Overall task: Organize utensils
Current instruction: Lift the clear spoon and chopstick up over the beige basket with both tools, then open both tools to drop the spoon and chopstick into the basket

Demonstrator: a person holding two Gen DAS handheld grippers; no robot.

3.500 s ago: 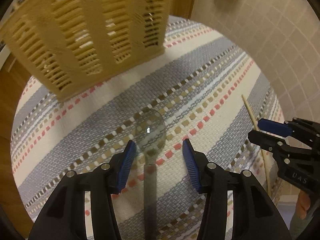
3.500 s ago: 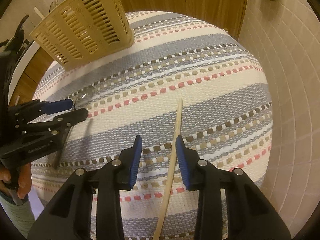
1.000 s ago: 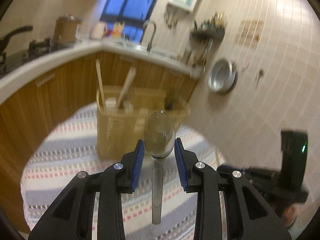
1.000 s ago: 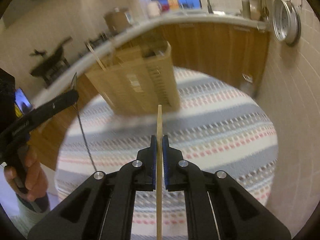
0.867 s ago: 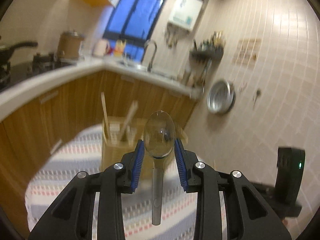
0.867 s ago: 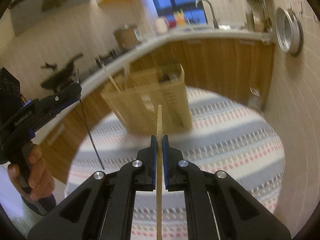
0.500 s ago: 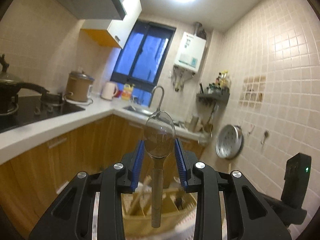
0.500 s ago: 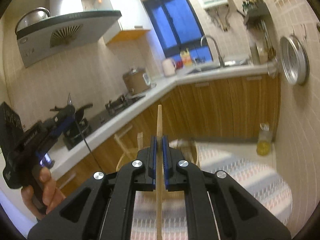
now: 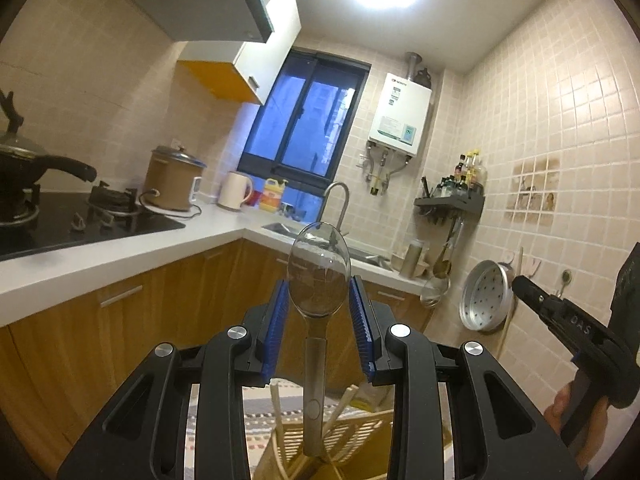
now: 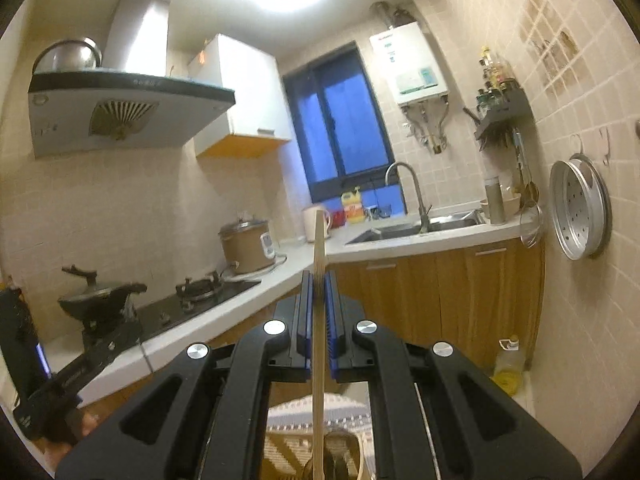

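My left gripper [image 9: 319,300] is shut on a metal spoon [image 9: 319,264]: the blue pads squeeze the sides of its bowl and the handle hangs straight down. Under the handle's tip stands the beige slotted basket [image 9: 360,436], with wooden chopsticks [image 9: 276,404] leaning in it. My right gripper [image 10: 319,284] is shut on a single wooden chopstick [image 10: 318,352], held upright, its lower end over the basket [image 10: 280,452]. Each gripper shows at the edge of the other's view: the right gripper [image 9: 560,320] in a hand, the left gripper [image 10: 80,364] at far left.
The striped mat [image 10: 304,408] lies under the basket. Wooden cabinets [image 9: 120,320] with a white counter [image 9: 100,256] wrap around behind, carrying a stove [image 9: 80,220], a rice cooker [image 9: 172,180] and a sink [image 10: 420,228]. A steel steamer tray [image 10: 580,208] hangs on the tiled right wall.
Both grippers rose and tipped from looking down at the mat to level, still gripping the spoon and the chopstick. The basket slid to the bottom of both views.
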